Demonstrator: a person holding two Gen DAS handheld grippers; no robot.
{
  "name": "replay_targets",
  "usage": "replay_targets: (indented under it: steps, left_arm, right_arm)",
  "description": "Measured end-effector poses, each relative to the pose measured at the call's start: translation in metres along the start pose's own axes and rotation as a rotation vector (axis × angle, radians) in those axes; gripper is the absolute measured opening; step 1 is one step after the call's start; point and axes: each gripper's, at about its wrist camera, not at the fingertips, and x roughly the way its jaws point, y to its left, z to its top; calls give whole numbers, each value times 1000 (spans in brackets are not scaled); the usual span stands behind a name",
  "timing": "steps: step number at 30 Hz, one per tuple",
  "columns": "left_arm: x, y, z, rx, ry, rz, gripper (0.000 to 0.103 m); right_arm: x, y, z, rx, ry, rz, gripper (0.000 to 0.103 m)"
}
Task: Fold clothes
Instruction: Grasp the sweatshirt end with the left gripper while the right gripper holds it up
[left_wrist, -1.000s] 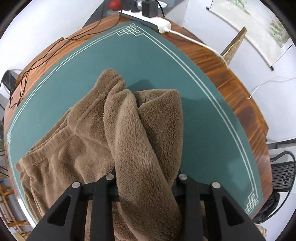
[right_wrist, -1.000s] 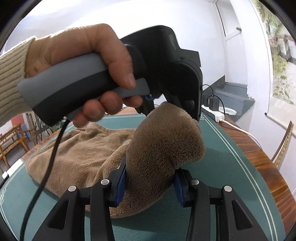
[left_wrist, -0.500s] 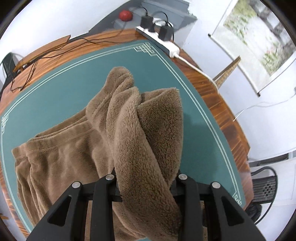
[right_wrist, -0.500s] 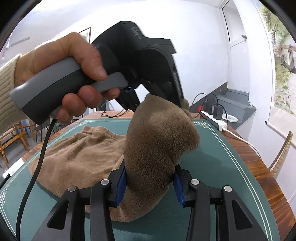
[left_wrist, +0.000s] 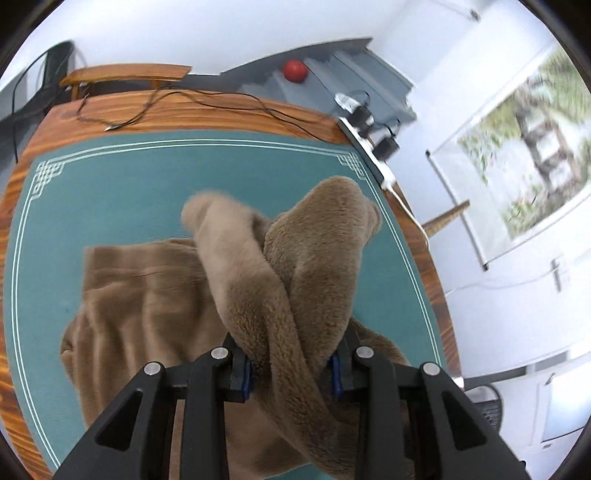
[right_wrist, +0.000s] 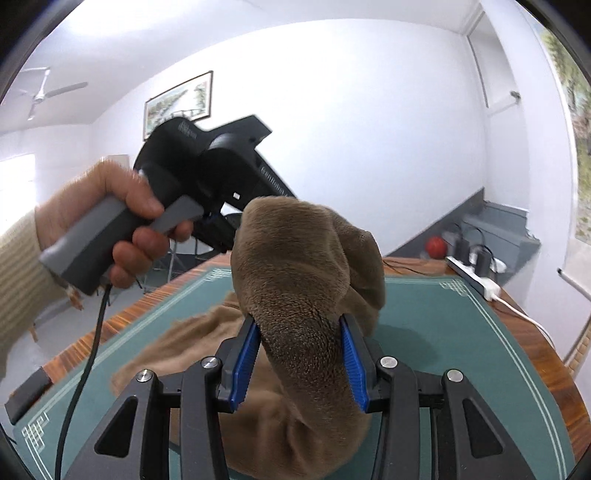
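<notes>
Plain brown fleece garment (left_wrist: 147, 306), white-bordered teal mat (left_wrist: 122, 184)

Item count, both wrist views.
One garment (left_wrist: 147, 314); two grippers (left_wrist: 291, 369) (right_wrist: 299, 362); one mat (left_wrist: 110, 184); one table (left_wrist: 221, 118); one power strip (right_wrist: 476, 282); one red ball (left_wrist: 294, 70).

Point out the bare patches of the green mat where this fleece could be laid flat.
Bare green mat lies beyond the brown fleece garment, up to the far border lines, and right of it toward the power strip. The near middle is crowded with bunched fleece.
</notes>
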Motion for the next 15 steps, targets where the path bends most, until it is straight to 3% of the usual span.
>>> replay_targets:
  steps: [7, 15]
  left_arm:
    - [-28, 90, -4, -87, -44, -77, 34]
    - [-40, 193, -20, -232, -104, -74, 34]
  right_arm:
    - [33, 69, 1, -58, 8, 84, 45]
    - [79, 132, -23, -118, 109, 191, 45]
